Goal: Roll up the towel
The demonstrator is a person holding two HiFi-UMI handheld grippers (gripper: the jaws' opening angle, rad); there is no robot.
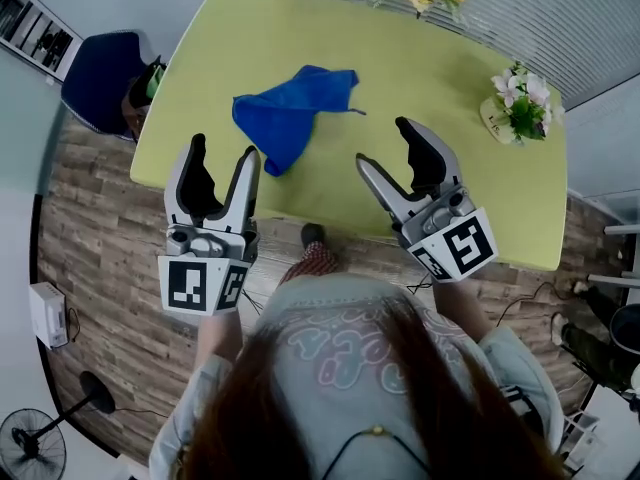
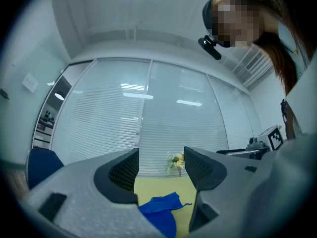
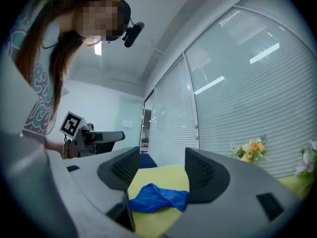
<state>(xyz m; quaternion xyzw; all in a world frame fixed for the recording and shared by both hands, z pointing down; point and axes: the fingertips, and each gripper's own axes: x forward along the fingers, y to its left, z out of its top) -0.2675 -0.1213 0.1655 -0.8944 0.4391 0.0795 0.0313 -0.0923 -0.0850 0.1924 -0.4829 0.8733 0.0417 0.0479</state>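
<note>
Towel (image 1: 290, 116) lies crumpled on table (image 1: 420, 68), untouched. I've got L gripper (image 1: 223, 148) & R gripper (image 1: 383, 141) short of it, both w/ jaws spread, empty.

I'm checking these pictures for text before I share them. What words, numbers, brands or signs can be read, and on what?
No word or number is readable in any view.
Marker cube on the left gripper: black-and-white square code, no letters.
Cube on the right gripper: the same kind of code.
Shirt print: pink outlined lettering, too warped to read.
Shelf contents: too small to read.
</note>
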